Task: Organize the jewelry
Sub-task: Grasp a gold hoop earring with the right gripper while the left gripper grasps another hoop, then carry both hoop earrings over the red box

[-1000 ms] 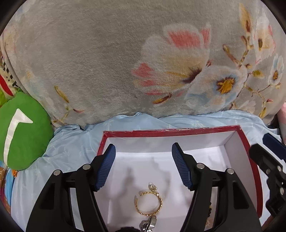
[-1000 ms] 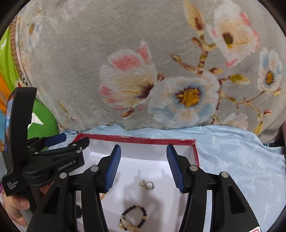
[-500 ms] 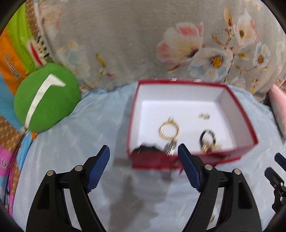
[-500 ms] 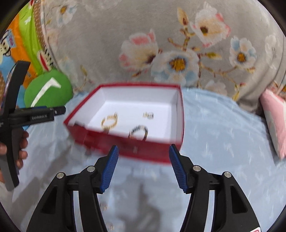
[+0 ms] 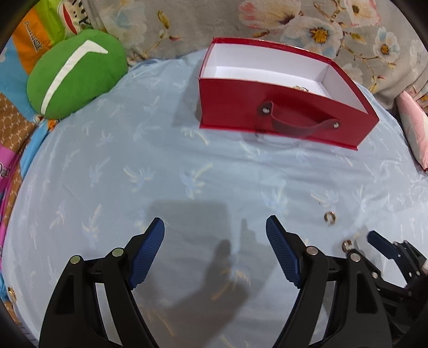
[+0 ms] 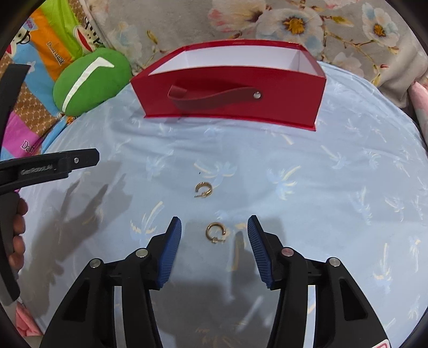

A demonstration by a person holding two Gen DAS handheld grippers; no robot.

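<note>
The right gripper (image 6: 214, 246) has its blue ribbed fingers (image 6: 169, 254) spread wide, holding nothing, and a small gold hoop earring (image 6: 214, 233) lies on the sheet between the fingertips, near the middle of the gap. Its mate, a second gold hoop earring (image 6: 203, 189), lies a little farther on, apart from the first and nearer the box.

The left gripper (image 5: 215, 249) is also wide apart and empty, over bare pale blue bedsheet (image 5: 187, 174); from its camera the two hoops show off to the right, the far one at (image 5: 329, 216).

Judging by their look, these hoops are very light, thin, hard metal, smooth and apt to slip or flick away if pinched off-centre. The soft sheet beneath will give, so the pads can press down around the ring. The likely best hold is across the hoop's width, pads on opposite sides of the curve, clear of the thin post at its open end, which could bend.

Farther off stands the red box (image 6: 230, 80), open-topped with a white inside and a strap handle (image 6: 214, 96) on its near wall; some jewellery glints inside in the left view. A green cushion (image 6: 91, 80) lies to the far left against the floral blanket (image 6: 294, 24).
</note>
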